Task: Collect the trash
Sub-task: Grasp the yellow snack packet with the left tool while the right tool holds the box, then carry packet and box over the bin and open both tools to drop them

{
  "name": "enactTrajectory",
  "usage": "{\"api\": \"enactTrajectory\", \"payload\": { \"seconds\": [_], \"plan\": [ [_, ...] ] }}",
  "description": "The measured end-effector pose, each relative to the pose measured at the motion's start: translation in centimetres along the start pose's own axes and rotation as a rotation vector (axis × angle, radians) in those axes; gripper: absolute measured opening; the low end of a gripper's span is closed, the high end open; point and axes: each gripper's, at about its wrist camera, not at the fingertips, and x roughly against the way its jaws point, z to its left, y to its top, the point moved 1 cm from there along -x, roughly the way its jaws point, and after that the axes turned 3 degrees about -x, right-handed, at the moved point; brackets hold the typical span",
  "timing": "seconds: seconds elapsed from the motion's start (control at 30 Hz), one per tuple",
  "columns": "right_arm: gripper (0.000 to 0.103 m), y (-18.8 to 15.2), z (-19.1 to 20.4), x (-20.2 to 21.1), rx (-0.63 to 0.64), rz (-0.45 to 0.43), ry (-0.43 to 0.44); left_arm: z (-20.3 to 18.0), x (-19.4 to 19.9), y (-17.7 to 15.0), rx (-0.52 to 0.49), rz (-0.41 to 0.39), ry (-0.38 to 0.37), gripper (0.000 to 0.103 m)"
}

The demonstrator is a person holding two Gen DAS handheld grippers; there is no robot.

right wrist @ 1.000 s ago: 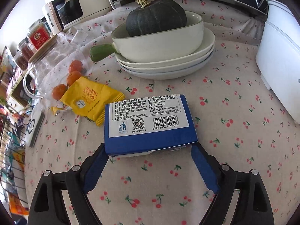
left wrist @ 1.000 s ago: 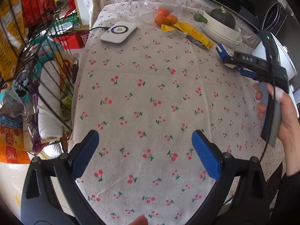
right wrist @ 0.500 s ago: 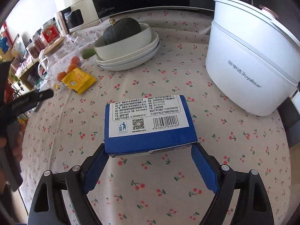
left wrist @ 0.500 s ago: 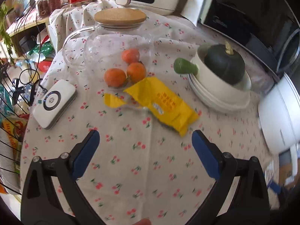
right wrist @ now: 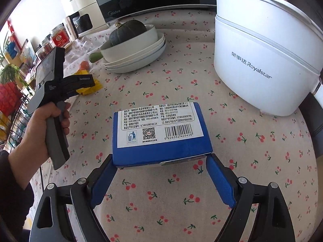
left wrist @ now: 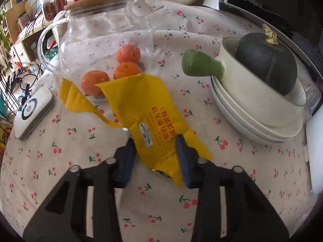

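A yellow snack wrapper (left wrist: 141, 100) lies on the cherry-print tablecloth (left wrist: 60, 161), its far end against a glass jar. My left gripper (left wrist: 154, 141) is closing its jaws; the blue pads (left wrist: 181, 151) press on the wrapper's near end from both sides. In the right wrist view the same wrapper (right wrist: 88, 89) peeks out under the left gripper's body, which a hand (right wrist: 40, 129) holds. My right gripper (right wrist: 161, 159) is shut on a blue snack box (right wrist: 159, 125) and holds it above the cloth, label side up.
A glass jar (left wrist: 97, 40) with a wooden lid stands over three oranges (left wrist: 127, 54). Stacked plates (left wrist: 252, 125) carry a green-handled pan with a dark squash (left wrist: 266, 60). A white cooker (right wrist: 262, 60) stands right, a white pad (left wrist: 34, 111) left, a microwave (right wrist: 141, 0) behind.
My left gripper has moved across the table to the yellow wrapper and its jaws have closed in on it. My right gripper has drawn back from the dishes with the blue box.
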Motion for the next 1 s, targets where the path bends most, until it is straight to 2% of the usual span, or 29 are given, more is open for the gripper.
{"api": "enactTrajectory", "payload": {
  "seconds": [0.1,0.17,0.4,0.63,1.0],
  "plan": [
    [0.09,-0.6,0.0,0.3,-0.023,0.006,-0.002,1.0,1.1,-1.1,-0.011,0.03,-0.066,0.004],
    [0.09,-1.1,0.1,1.0,-0.036,0.009,-0.001,1.7,1.8,-1.9,-0.024,0.063,-0.103,0.001],
    [0.09,-3.9,1.0,5.0,-0.053,0.006,-0.061,4.6,7.3,-7.8,-0.095,0.142,-0.185,0.0],
    [0.09,-8.1,1.3,9.2,-0.081,0.021,-0.124,6.4,13.2,-12.8,-0.16,0.16,-0.237,0.0],
    [0.09,-15.3,0.6,16.0,-0.161,0.057,-0.211,6.2,20.1,-16.0,-0.25,0.154,-0.37,0.0]
  ]
}}
